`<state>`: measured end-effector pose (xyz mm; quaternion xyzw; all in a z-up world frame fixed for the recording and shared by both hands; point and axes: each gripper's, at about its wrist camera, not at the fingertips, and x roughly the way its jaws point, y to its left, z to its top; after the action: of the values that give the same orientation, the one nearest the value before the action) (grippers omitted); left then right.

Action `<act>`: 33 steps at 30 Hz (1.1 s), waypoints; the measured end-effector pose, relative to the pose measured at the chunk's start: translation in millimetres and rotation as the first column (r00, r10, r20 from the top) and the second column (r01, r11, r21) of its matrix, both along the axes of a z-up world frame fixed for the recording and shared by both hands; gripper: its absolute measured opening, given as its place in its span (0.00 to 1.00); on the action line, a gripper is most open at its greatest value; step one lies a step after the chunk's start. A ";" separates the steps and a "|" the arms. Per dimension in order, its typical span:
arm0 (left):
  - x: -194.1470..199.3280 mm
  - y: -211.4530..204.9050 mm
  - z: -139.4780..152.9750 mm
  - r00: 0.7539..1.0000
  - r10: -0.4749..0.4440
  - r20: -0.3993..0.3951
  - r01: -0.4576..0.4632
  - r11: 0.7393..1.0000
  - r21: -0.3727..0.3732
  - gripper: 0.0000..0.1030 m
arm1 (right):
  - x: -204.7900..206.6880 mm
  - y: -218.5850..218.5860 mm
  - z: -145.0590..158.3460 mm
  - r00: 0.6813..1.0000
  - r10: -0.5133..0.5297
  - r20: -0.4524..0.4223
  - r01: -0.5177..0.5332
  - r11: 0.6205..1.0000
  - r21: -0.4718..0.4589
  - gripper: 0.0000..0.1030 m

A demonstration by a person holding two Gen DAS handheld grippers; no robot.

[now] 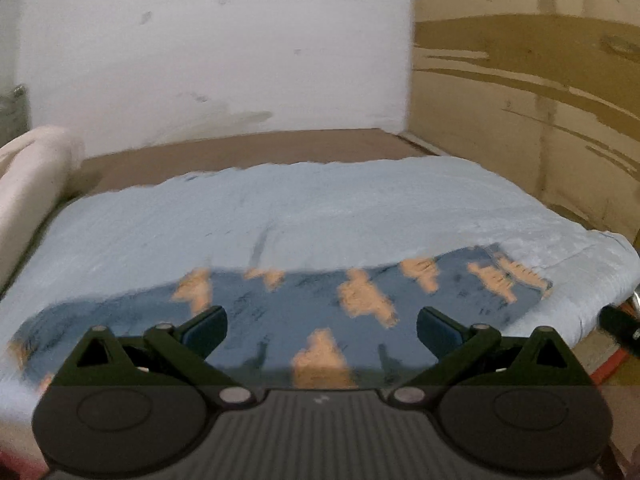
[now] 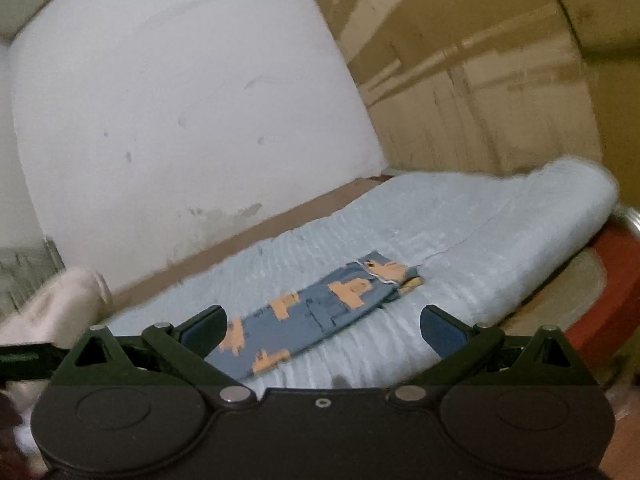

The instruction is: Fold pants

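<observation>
Pants (image 2: 312,312), blue with orange patches, lie flat as long narrow strip on pale blue blanket (image 2: 480,232), spread so fabric stays smooth for next fold. We hold left claw (image 1: 322,326) released, jaws spread over strip's midsection. Right claw (image 2: 322,326) likewise released, empty, poised above near end; waistband lies far.
</observation>
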<state>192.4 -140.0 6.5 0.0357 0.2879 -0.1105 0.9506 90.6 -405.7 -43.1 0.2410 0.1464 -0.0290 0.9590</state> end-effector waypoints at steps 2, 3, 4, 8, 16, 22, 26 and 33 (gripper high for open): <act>32.0 -27.5 -3.8 0.998 -0.055 -0.010 0.055 0.998 0.008 0.99 | 22.2 -13.8 -12.5 1.000 0.024 0.007 -0.025 0.999 0.048 0.99; 47.3 -38.8 -6.4 0.997 -0.079 -0.016 0.079 0.997 0.009 0.99 | 33.5 -20.4 -19.4 1.000 0.027 0.002 -0.027 0.997 0.066 0.99; 62.4 -51.5 -8.8 0.994 -0.107 -0.022 0.107 0.994 0.008 0.99 | 43.5 -26.9 -25.9 1.000 0.021 -0.001 -0.021 0.997 0.079 0.99; 117.9 -96.9 -23.7 0.973 -0.229 -0.039 0.230 0.973 0.009 0.99 | 77.1 -44.1 -44.9 1.000 -0.009 -0.021 0.012 0.994 0.113 0.99; 176.0 -175.3 -74.6 0.894 -0.434 -0.110 0.445 0.889 0.105 0.99 | 121.9 -55.7 -55.1 0.987 -0.007 -0.158 0.014 0.999 0.046 0.80; 192.1 -205.2 -100.6 0.852 -0.480 -0.206 0.509 0.853 0.117 0.99 | 128.6 -58.8 -53.4 0.978 0.021 -0.207 -0.012 0.999 0.044 0.78; 201.2 -212.9 -108.0 0.843 -0.483 -0.235 0.518 0.847 0.119 1.00 | 130.5 -68.0 -58.5 0.977 0.025 -0.210 -0.009 0.997 0.076 0.70; 210.1 -217.9 -93.4 0.850 -0.454 -0.267 0.493 0.864 0.103 0.99 | 139.0 -75.8 -63.9 0.980 -0.011 -0.197 0.035 0.992 0.118 0.47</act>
<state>402.5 -357.9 -87.0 0.1722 0.3882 -0.3209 0.8466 229.6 -481.5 -107.0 0.2961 0.2388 -0.0548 0.9232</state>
